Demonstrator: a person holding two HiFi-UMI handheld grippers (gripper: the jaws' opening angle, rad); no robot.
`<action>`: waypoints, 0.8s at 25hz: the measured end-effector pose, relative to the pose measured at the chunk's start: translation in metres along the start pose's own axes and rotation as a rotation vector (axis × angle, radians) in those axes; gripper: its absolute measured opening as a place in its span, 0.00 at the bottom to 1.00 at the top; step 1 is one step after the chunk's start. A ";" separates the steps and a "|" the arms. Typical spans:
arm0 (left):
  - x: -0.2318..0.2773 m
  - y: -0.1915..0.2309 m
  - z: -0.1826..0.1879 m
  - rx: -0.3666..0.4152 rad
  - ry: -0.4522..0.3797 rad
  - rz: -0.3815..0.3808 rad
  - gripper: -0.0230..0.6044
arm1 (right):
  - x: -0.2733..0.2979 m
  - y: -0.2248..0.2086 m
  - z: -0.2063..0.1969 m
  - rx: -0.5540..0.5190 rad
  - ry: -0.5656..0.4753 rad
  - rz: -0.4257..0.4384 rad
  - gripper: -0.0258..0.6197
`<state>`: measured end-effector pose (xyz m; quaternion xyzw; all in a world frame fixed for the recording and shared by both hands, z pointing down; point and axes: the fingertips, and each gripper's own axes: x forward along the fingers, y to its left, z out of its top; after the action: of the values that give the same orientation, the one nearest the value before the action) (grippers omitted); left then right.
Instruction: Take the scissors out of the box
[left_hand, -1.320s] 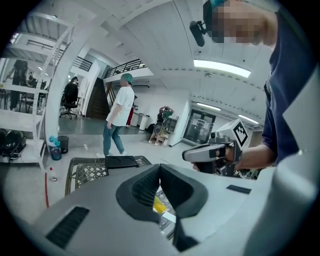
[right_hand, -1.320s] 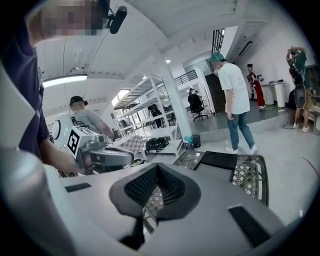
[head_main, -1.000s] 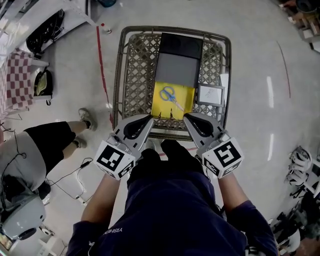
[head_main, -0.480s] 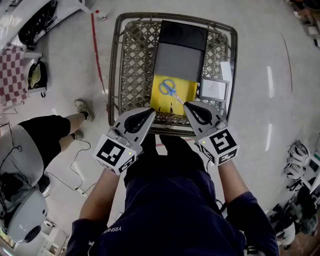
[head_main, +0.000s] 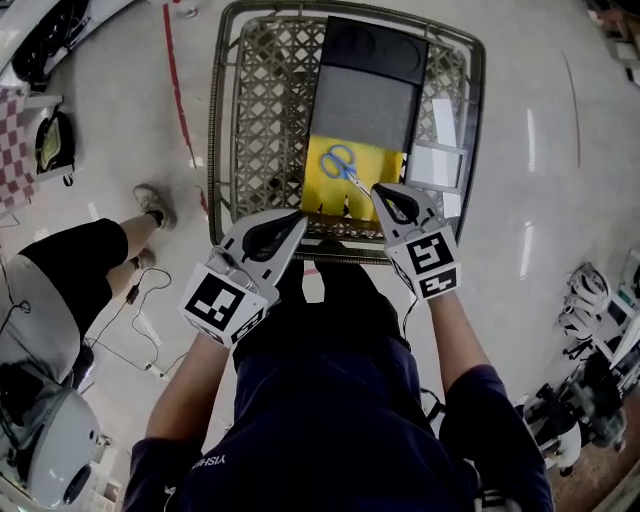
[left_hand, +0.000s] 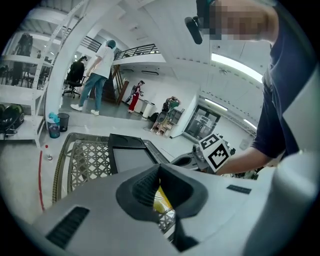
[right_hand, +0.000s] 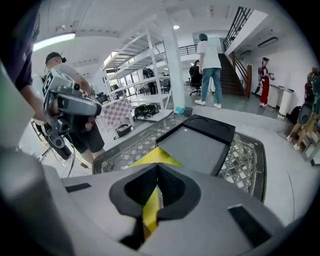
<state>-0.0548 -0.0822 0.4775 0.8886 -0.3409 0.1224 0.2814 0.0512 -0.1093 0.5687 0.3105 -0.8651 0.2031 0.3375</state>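
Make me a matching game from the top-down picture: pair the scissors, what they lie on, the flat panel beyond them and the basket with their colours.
Things:
1. scissors handles
2. sheet under the scissors
3. flat panel beyond the sheet
4. lattice basket

Colours:
A. grey
B. blue
C. tan
D. yellow

Pairs: 1-B, 2-D, 3-A, 4-C
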 end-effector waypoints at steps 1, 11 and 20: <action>-0.001 0.002 -0.002 -0.001 0.004 -0.002 0.07 | 0.005 0.000 -0.005 -0.008 0.015 -0.004 0.07; -0.008 0.025 -0.025 -0.044 0.027 -0.017 0.07 | 0.056 0.000 -0.047 -0.094 0.220 0.004 0.07; -0.012 0.038 -0.042 -0.086 0.038 -0.031 0.07 | 0.075 -0.002 -0.072 -0.155 0.389 0.013 0.16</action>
<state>-0.0906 -0.0749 0.5224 0.8784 -0.3265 0.1203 0.3276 0.0424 -0.1001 0.6719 0.2331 -0.7987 0.1943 0.5196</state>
